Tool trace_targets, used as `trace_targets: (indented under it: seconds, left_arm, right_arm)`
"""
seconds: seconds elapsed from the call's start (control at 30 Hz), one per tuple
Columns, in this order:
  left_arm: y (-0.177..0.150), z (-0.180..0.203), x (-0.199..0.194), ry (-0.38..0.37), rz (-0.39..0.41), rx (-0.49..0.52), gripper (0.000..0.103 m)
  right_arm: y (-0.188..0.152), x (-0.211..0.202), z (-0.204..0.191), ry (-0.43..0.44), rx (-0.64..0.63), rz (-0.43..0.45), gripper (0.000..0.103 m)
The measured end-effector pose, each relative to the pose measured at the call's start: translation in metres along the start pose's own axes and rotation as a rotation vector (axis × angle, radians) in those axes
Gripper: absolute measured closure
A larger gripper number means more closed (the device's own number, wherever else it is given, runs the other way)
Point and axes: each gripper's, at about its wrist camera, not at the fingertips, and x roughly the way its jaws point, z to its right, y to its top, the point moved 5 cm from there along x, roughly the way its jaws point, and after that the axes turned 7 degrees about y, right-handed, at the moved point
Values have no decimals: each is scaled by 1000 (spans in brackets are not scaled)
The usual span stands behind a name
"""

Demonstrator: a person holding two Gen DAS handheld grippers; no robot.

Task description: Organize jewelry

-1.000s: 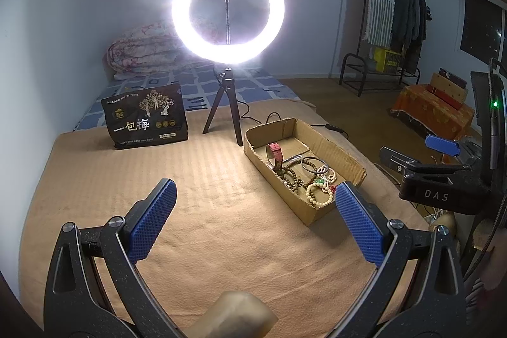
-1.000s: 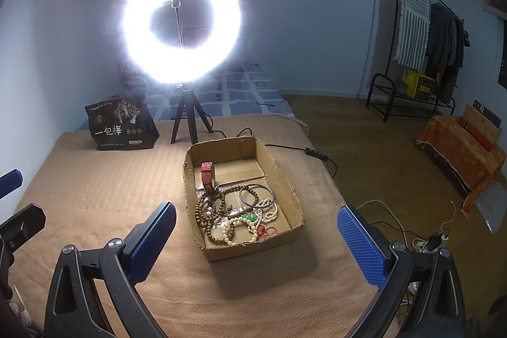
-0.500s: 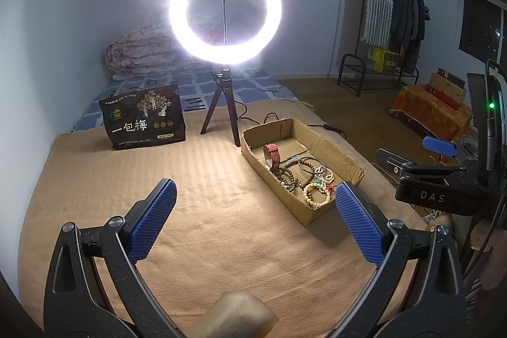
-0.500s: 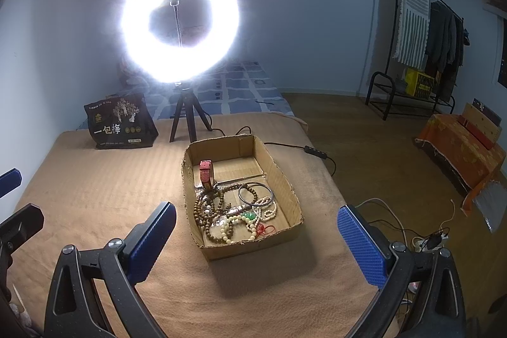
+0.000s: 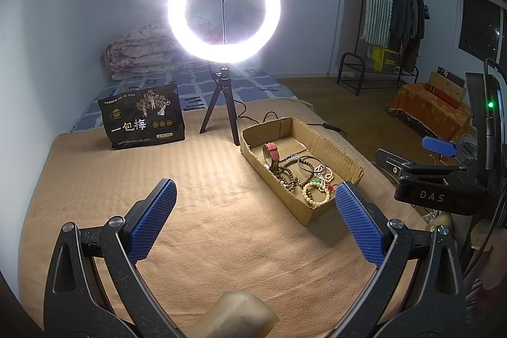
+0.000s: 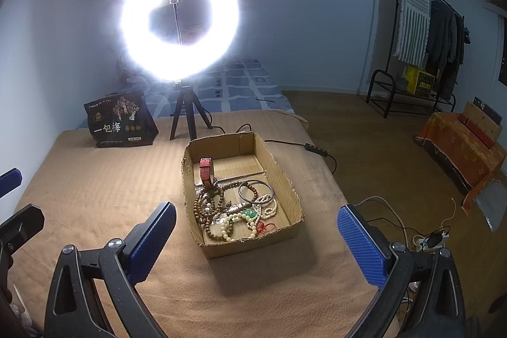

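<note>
An open cardboard box (image 6: 286, 179) (image 5: 345, 159) lies on a tan blanket. Inside it are a red watch strap (image 6: 206, 171) (image 5: 273, 152), brown bead strings (image 6: 207, 206) (image 5: 290, 178), a metal bangle (image 6: 256, 191), cream beads (image 6: 231, 227) (image 5: 313, 194) and a green stone (image 6: 248, 213). My left gripper (image 5: 255, 216) is open and holds nothing, hovering near the box's front left. My right gripper (image 6: 256, 243) is open and holds nothing, with the box's near end between its blue pads. In the left wrist view the right gripper (image 5: 439, 173) shows at the right edge.
A lit ring light on a small tripod (image 5: 223, 11) (image 6: 179, 21) stands behind the box, its cable trailing right. A black snack bag (image 5: 144, 117) (image 6: 120, 121) stands at the back left. The blanket's edge drops off to the right, with a power strip (image 6: 431, 239) on the floor.
Both views shift slightly: the box and ring light drift a little left in frame. Both grippers stay open, and the jewelry has not moved.
</note>
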Motion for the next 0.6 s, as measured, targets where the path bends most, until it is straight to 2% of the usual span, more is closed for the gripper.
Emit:
trace_targets:
  seconds: [0.6]
  left_arm:
    - [-1, 0, -1, 11, 1, 1, 1]
  right_arm:
    - [-8, 0, -2, 2, -3, -9, 0]
